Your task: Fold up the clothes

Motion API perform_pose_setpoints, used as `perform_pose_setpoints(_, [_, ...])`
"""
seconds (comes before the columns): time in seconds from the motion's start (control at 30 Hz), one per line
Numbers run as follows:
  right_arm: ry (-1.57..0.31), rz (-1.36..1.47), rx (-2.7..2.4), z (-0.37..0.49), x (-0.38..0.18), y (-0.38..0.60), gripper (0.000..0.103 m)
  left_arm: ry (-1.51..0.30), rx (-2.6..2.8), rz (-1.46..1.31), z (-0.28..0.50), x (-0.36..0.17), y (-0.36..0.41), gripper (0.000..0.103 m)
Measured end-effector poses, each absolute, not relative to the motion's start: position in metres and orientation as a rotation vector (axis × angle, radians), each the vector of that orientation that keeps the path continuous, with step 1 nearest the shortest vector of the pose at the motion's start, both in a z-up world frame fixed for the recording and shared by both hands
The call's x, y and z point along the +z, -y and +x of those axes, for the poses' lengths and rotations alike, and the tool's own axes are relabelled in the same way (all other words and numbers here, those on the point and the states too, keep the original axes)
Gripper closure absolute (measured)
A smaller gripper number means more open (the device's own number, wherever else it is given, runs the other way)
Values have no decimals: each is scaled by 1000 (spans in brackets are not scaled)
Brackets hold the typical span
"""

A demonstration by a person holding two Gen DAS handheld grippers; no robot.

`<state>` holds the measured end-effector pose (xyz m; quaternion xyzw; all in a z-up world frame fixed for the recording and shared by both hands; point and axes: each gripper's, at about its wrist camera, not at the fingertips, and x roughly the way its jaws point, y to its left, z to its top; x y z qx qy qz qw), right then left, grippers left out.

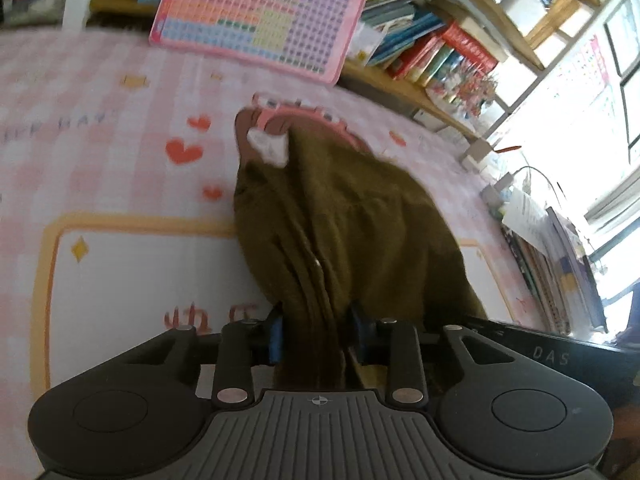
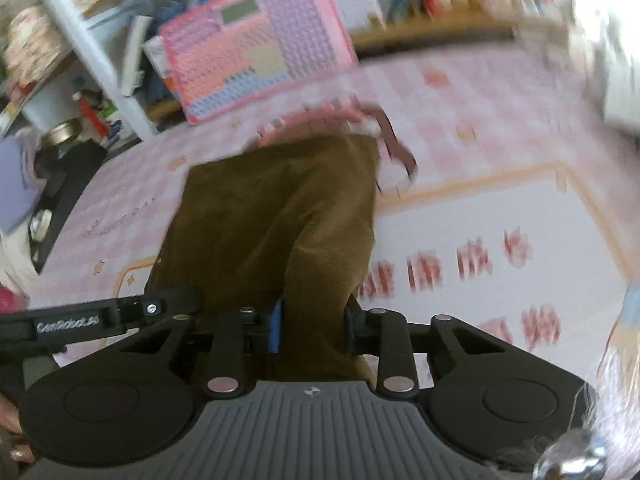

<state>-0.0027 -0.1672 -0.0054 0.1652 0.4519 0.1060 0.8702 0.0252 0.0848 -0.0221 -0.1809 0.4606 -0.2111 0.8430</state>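
**Both grippers clamped on brown garment over pink mat**

Left gripper [image 1: 318,334]: jaws narrow, closed on a bunched fold of the brown garment [image 1: 344,216]. Blue pads [image 1: 276,336] pressed against cloth on either side. Fabric gathered in vertical pleats right at the jaws, spreading wider ahead of them. Far end of garment, well ahead of the jaws: pink patterned waistband [image 1: 304,114] and a white label [image 1: 269,147].

Right gripper [image 2: 312,328]: jaws narrow too, pinching the same brown garment [image 2: 280,208]. Blue pad [image 2: 275,326] tight to cloth on the left side of the jaws; right pad mostly hidden by fabric. Cloth smoother here, one broad ridge running ahead from the jaws. Pink waistband [image 2: 320,120] at far end, blurred.

Beneath the garment and both jaws: counter covered by pink checked mat [image 1: 120,120] with red hearts and a white panel framed in yellow. Red lettering on the panel right of the right jaws, unreadable from blur.

Beyond garment, well ahead of jaws: pink keyboard toy [image 1: 260,12] leaning against shelves. Books [image 1: 432,48] on shelf ahead and right of left jaws. Black bar of other gripper [image 2: 100,316] just left of right jaws. Fingertips [image 2: 16,444] visible at lower left edge of right wrist view.
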Motion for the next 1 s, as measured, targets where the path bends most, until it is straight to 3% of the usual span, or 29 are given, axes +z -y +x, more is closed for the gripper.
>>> perform_pose_setpoints(0.07, [-975, 432, 199, -2, -12, 178, 55, -1002, -450, -418, 30, -28, -89, 61])
perform_pose_setpoints(0.13, [-1008, 519, 180, 5, -18, 187, 47, -1031, -455, -455, 34, -34, -92, 53])
perform_pose_setpoints(0.27, [-1052, 607, 196, 19, -29, 191, 43, -1054, -470, -537, 42, -45, -99, 52])
perform_pose_setpoints(0.3, [-1052, 614, 203, 21, -31, 190, 43, -1055, -471, -543, 42, -46, -97, 54])
perform_pose_setpoints(0.53, [-965, 422, 261, 12, -18, 165, 76, -1013, -439, -462, 33, -33, -84, 74])
perform_pose_setpoints(1.0, [-762, 262, 285, -37, 31, 145, 78, -832, -476, -340, -8, 15, -79, 74])
